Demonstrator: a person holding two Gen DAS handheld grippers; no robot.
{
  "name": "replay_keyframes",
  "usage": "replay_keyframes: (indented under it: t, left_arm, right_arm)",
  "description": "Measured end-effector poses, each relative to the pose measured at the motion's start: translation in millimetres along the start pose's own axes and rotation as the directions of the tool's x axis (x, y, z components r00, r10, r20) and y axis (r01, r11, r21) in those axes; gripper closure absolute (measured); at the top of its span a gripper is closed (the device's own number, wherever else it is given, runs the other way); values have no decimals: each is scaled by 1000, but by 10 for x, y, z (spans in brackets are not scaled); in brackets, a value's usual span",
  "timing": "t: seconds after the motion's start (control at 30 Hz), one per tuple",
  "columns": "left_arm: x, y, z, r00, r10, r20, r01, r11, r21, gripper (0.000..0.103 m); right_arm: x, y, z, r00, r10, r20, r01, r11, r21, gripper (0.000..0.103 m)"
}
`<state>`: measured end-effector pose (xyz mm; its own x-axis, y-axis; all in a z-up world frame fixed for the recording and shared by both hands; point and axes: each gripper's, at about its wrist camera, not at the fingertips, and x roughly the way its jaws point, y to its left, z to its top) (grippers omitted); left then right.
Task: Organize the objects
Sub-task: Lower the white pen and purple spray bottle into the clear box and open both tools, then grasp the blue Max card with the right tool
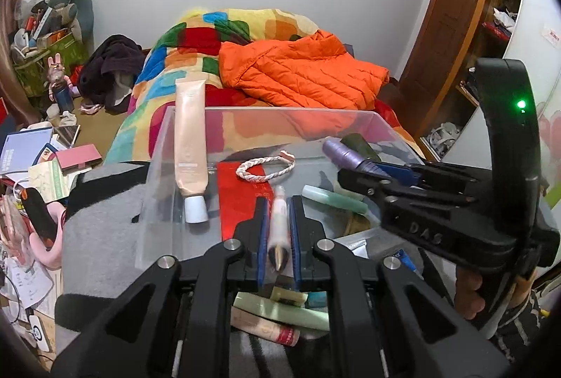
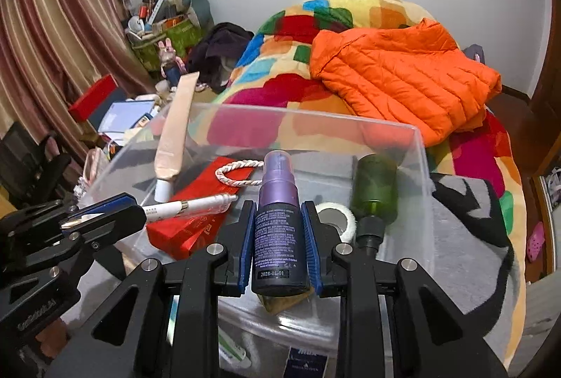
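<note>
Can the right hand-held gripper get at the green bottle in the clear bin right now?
Probably not yet: the right hand-held gripper is shut on the purple spray bottle. The green bottle lies just beside it, unobstructed, inside the clear bin.

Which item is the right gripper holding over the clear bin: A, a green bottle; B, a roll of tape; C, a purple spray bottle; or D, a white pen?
C: the right gripper is shut on the purple spray bottle, while the white pen sits in the left gripper.

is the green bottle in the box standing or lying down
Lying down: the green bottle rests on its side on the clear box floor, black cap toward the camera.
</note>
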<state>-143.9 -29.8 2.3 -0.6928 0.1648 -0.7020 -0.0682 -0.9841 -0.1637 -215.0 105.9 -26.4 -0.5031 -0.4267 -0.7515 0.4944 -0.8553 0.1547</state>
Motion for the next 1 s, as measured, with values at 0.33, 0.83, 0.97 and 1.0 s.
replay_keyframes:
  t: [0.33,0.83,0.97,1.0]
  left_arm:
    - [-225,49,-29,999,3,45,-2,1000,-18,55]
    - [-415,166,-499,999,39,-10,-39,999,-23,24]
    - [-231,153,-681,993,78,-83,-79,997,-4,24]
    - [-192,158,-713,992,82,-96,-83,997,-7,24]
  right_arm:
    - [-259,33,-36,1000,11,28,-10,1000,-17,76]
    - [-755,59,-536,995,-62,83,70,993,-90,56]
    - [-767,96,-749,986,-143,86,154,979,-135,45]
    - [-764,102,-789,984,-155,86,166,976,-142,45]
